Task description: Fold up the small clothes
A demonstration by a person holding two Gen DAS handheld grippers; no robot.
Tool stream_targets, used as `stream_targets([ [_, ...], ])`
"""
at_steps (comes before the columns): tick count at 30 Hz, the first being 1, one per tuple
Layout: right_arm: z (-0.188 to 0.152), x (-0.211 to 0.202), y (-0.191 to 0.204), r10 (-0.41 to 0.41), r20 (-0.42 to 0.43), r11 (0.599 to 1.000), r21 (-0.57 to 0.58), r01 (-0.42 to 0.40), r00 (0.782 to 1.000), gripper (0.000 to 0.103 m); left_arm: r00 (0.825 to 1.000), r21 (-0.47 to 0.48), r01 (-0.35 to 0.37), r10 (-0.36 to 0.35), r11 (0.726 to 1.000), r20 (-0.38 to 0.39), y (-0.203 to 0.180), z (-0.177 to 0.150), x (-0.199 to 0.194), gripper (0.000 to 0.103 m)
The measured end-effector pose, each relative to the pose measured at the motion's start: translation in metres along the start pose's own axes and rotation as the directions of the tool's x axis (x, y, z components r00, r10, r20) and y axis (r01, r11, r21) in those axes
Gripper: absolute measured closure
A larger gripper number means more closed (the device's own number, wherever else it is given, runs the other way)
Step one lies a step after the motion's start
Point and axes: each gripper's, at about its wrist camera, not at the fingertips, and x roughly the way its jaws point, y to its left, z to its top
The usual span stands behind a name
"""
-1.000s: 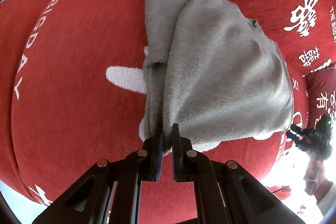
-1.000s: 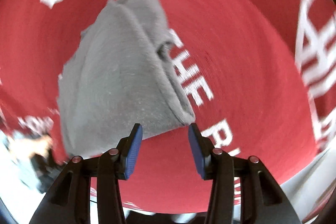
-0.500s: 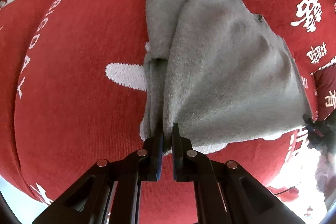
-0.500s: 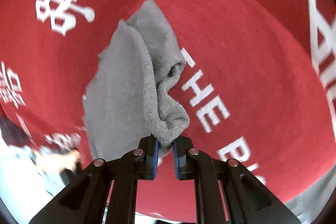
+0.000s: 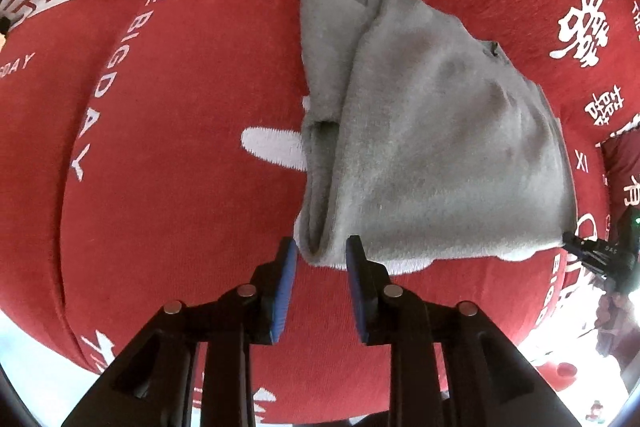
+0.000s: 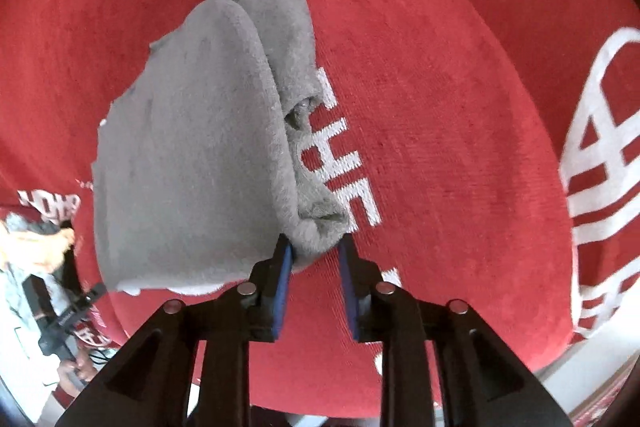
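Red cloth [image 5: 180,147], white lettering, covers the surface. Grey garment [image 5: 420,147], folded, lies centre. Left gripper [image 5: 320,259] at its six-o'clock corner, jaws opening, unpressed. Right gripper [image 6: 314,251] likewise, jaws opening around a corner.

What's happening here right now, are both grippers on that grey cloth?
A person is folding a small grey garment on a red cover with white lettering. The left gripper is at one folded corner, jaws opening, and its pads no longer press the cloth. The right gripper is at the opposite corner, jaws also opening, with the bunched edge between them. Both seem to be letting go.
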Motion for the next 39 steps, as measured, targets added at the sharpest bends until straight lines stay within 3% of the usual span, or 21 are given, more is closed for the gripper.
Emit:
stream_targets([
  [4, -0.002, -0.017, 0.012, -0.045, 0.030, 0.999, -0.029, 0.046, 0.999, 0.077, 1.000, -0.002, -0.026, 0.026, 1.000, -0.013, -0.008, 0.000, 0.001, 0.077],
  [8, -0.005, -0.036, 0.045, -0.032, 0.100, 0.990, -0.133, 0.046, 0.994, 0.077, 0.998, 0.046, -0.016, 0.014, 0.999, 0.054, -0.032, 0.003, -0.007, 0.077],
  [10, -0.004, -0.032, 0.062, -0.011, 0.098, 0.981, -0.191, 0.030, 0.995, 0.077, 0.998, 0.068, -0.006, 0.002, 0.998, 0.063, -0.040, 0.006, -0.004, 0.077],
  [14, 0.004, -0.006, 0.078, -0.002, 0.051, 0.976, -0.219, 0.014, 0.999, 0.077, 1.000, 0.066, -0.005, 0.005, 0.998, -0.001, -0.040, 0.005, 0.028, 0.077],
  [18, 0.011, 0.025, 0.063, -0.064, 0.007, 0.974, -0.218, 0.064, 0.998, 0.077, 0.999, 0.037, 0.039, -0.039, 0.999, 0.008, -0.025, 0.002, 0.037, 0.077],
  [20, 0.011, 0.026, 0.048, -0.028, 0.005, 0.982, -0.188, 0.028, 1.000, 0.080, 0.998, 0.029, 0.055, -0.055, 0.998, -0.005, -0.022, 0.004, 0.035, 0.077],
  [26, 0.007, 0.015, 0.034, -0.025, -0.007, 0.991, -0.134, 0.024, 1.000, 0.077, 0.999, 0.041, 0.019, -0.017, 0.999, -0.043, -0.030, 0.006, 0.035, 0.076],
  [27, 0.007, 0.015, 0.037, -0.038, -0.009, 0.988, -0.148, 0.036, 0.999, 0.077, 0.999, 0.041, 0.015, -0.013, 0.999, -0.044, -0.032, 0.006, 0.035, 0.070],
  [28, 0.006, 0.016, 0.039, -0.051, -0.011, 0.986, -0.160, 0.049, 0.999, 0.077, 0.999, 0.038, 0.030, -0.028, 0.999, -0.045, -0.033, 0.006, 0.036, 0.056],
  [30, 0.005, 0.018, 0.042, -0.063, -0.010, 0.984, -0.167, 0.060, 0.998, 0.076, 0.997, 0.045, 0.062, -0.060, 0.997, -0.045, -0.045, 0.003, 0.039, 0.039],
  [34, 0.007, 0.020, 0.041, -0.060, 0.000, 0.983, -0.174, 0.060, 0.998, 0.076, 0.999, 0.100, 0.002, 0.001, 0.995, -0.038, -0.060, 0.001, 0.044, 0.038],
  [39, 0.007, 0.018, 0.041, -0.070, -0.005, 0.982, -0.174, 0.068, 0.998, 0.076, 0.999, 0.097, -0.013, 0.018, 0.995, -0.050, -0.068, 0.001, 0.044, 0.038],
])
